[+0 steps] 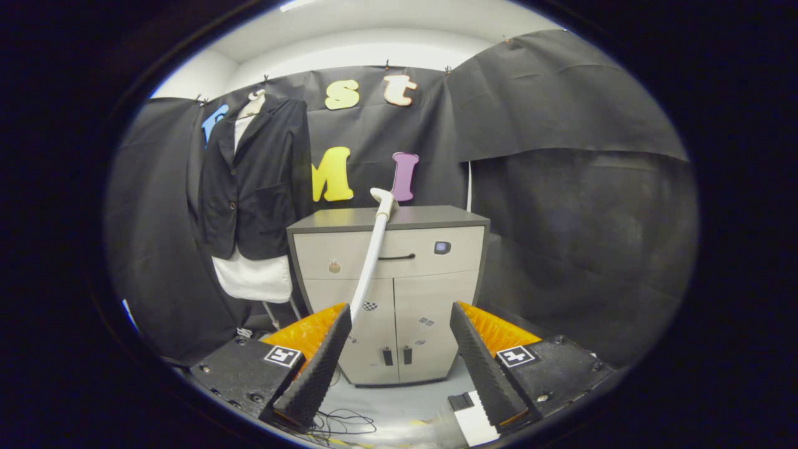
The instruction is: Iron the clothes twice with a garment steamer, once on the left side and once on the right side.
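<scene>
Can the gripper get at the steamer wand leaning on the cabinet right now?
Probably yes. The gripper is open, its fingers spread, and the steamer wand leans against the cabinet just ahead, near the left finger. Nothing seems to lie between them.

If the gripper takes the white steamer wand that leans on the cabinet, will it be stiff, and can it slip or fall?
The wand looks straight and rigid. It leans on the cabinet edge, so a push probably slides it sideways. The open gripper is short of it.
</scene>
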### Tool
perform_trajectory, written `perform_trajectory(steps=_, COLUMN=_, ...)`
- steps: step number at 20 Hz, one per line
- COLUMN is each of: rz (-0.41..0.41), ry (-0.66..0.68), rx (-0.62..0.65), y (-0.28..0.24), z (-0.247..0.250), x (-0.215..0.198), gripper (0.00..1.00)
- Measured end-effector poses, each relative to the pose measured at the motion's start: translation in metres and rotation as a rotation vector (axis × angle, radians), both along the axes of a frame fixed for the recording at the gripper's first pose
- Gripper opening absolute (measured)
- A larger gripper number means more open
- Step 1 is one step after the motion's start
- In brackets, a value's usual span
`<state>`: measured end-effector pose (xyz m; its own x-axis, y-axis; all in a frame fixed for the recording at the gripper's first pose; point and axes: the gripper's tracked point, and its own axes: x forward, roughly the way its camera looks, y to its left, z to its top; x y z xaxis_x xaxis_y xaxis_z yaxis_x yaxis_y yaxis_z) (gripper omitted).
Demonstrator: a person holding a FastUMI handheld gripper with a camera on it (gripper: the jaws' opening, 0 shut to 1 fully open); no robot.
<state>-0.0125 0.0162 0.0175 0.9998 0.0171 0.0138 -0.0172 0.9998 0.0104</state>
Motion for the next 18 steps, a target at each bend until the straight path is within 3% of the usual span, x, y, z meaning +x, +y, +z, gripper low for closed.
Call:
perform_trajectory(steps=8, rz=0.008, ry=0.006, rx=0.011, y=0.0, z=0.036, x=0.015, gripper=0.99)
perform_trajectory(steps=13, rz=-0.003, ry=-0.03, rx=0.009, y=-0.011, z=0.093, x=0.04, gripper=0.98)
perform_trajectory(steps=18, rz=0.025, ry=-0.045, rx=0.019, y=-0.014, z=0.162, x=0.092, gripper=0.98)
